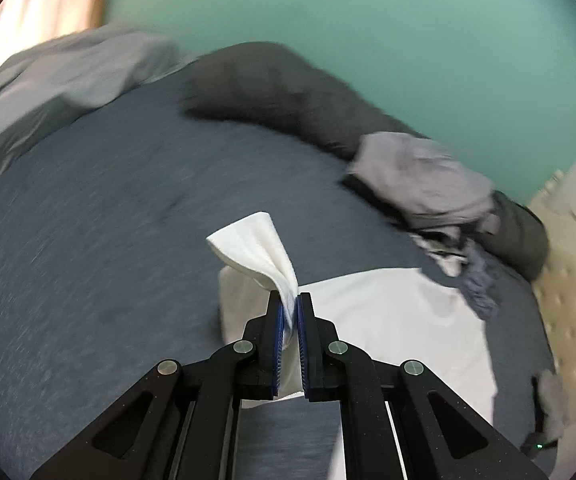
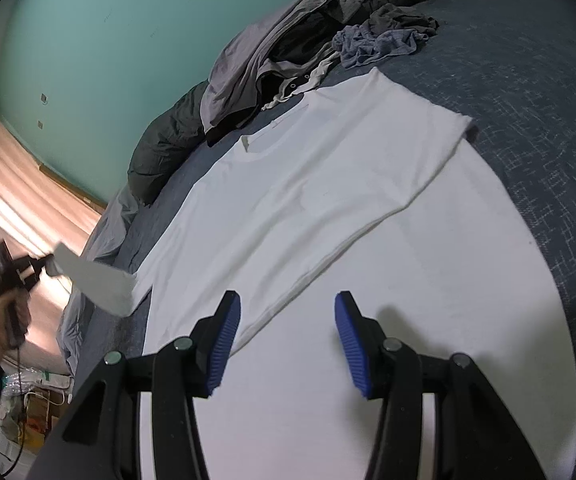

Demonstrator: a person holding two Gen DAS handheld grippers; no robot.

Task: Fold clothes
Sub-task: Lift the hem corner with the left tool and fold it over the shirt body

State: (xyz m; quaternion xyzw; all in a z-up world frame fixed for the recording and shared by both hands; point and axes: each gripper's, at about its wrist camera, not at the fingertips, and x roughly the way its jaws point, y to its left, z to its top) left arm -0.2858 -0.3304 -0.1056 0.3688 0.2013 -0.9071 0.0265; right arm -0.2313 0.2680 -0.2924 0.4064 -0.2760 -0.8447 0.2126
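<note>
A teal wall [image 2: 99, 40] is standing behind a bed covered with a dark blue heathered bedspread [image 2: 528, 100], and a pinkish curtain [image 2: 15, 184] is hanging at the far left of the right wrist view. A white T-shirt [image 2: 308, 184] is lying flat on the bedspread, its long axis running from the hem near the right gripper [image 2: 288, 344] up to the collar [image 2: 255, 146], which is pointing toward the heap of clothes along the wall. One short sleeve [image 2: 444, 128] is lying spread out to the right.

The left gripper [image 1: 290, 320] is pinching the other sleeve [image 1: 255, 248] between its blue pads [image 1: 277, 332], jaws pressed together on the cloth, and is lifting it off the bed so that the sleeve is stretching out sideways from the shirt body. In the right wrist view a hand [image 2: 3, 320] is gripping that tool's handle at the left edge.

The right gripper is hovering just above the lower part of the shirt with its jaws spread wide, gripping nothing.

A dark grey duvet [image 1: 279, 88], a light grey garment [image 2: 239, 72] and a crumpled blue-grey cloth [image 2: 372, 44] are lying piled near the collar end.
</note>
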